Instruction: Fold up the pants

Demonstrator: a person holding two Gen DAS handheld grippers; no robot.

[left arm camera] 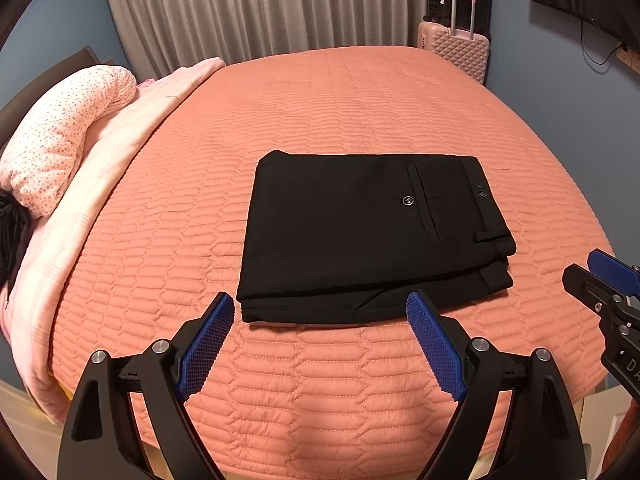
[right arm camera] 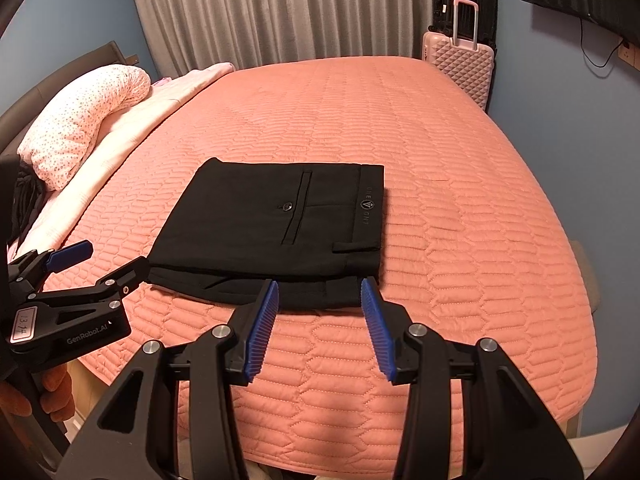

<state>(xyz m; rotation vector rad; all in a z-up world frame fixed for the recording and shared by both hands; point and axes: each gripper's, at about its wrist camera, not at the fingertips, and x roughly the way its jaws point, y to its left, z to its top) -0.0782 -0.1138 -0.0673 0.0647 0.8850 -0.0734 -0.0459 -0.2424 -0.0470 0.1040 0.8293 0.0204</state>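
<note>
The black pants (left arm camera: pixel 368 236) lie folded into a neat rectangle on the pink quilted bed (left arm camera: pixel 360 100), near its front edge, back pocket and waistband facing up. The left tongs (left arm camera: pixel 320 320) hover just in front of the fold, jaws spread wide, nothing between them. The right tongs (right arm camera: pixel 320 304) hang by the waistband end at the front edge, jaws partly apart and empty too. A pillow (left arm camera: pixel 68 132) sits at the bed's left edge; 2 suitcases (right arm camera: pixel 460 60) stand beyond the far corner.
</note>
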